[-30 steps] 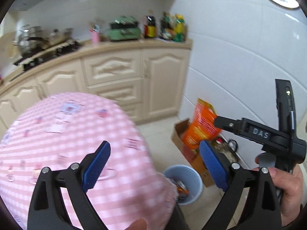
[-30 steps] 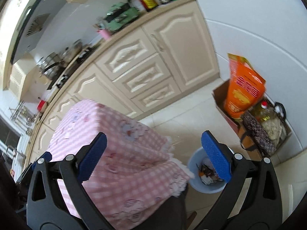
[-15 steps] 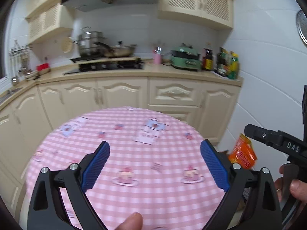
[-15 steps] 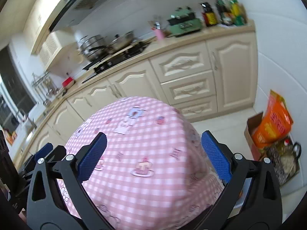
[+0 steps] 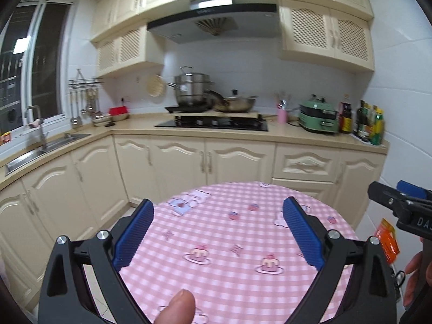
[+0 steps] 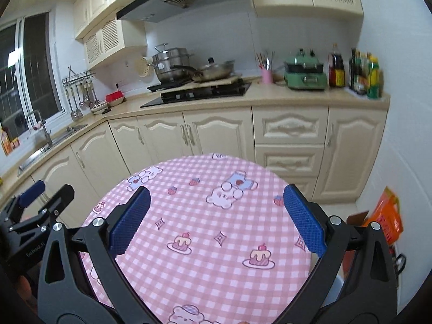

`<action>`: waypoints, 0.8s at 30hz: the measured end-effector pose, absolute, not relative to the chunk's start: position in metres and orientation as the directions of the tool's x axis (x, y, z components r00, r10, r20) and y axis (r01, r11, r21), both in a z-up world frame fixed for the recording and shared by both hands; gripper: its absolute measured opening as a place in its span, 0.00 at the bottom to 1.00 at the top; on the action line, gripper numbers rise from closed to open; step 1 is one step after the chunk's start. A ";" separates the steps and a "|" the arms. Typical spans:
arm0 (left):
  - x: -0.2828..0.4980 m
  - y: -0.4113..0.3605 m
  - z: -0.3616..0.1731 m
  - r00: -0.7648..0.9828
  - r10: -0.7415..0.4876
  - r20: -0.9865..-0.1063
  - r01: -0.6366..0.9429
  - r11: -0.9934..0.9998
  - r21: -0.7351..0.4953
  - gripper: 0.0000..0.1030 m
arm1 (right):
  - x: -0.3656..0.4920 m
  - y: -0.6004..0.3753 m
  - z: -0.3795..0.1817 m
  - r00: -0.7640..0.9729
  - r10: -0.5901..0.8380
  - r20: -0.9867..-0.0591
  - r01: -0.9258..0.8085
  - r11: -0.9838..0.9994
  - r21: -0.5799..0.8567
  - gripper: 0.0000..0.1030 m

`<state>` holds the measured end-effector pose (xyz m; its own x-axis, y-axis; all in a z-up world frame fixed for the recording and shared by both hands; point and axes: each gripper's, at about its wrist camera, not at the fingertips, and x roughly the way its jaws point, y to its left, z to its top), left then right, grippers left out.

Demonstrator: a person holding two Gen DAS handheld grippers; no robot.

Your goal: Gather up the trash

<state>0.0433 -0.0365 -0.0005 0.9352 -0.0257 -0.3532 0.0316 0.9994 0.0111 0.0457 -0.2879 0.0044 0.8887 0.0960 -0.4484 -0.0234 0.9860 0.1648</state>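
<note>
While both hand-held grippers hover level over the pink checked tabletop (image 5: 232,243), the left hand-held gripper (image 5: 217,232) and the right hand-held gripper (image 6: 216,221) have their blue pads spread apart, holding nothing. No trash shows on the cloth, so I judge they are held ready while the person looks for more.

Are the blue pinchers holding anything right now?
No. The left gripper and right gripper are both open and empty, above the pink tablecloth.
</note>
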 end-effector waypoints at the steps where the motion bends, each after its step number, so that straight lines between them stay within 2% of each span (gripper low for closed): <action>1: 0.042 -0.031 0.001 0.935 -0.020 -0.353 0.023 1.000 0.002 0.92 | 0.044 -0.280 0.008 0.895 0.084 -0.438 -0.024 0.990 0.142 0.94; 16: 0.032 0.005 0.012 0.940 0.022 -0.340 -0.034 0.999 -0.031 0.92 | 0.030 -0.226 0.026 0.926 0.073 -0.371 -0.056 0.997 0.057 0.94; 24: 0.030 0.004 0.015 0.943 -0.003 -0.332 -0.010 0.999 -0.036 0.92 | 0.027 -0.227 0.032 0.937 0.057 -0.345 -0.037 0.997 0.065 0.94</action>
<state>0.0304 0.0042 0.0148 0.9434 -0.0028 -0.3315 -0.0096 0.9993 -0.0355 0.0269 -0.2270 0.0320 0.9369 0.0572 -0.3449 -0.0371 0.9972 0.0646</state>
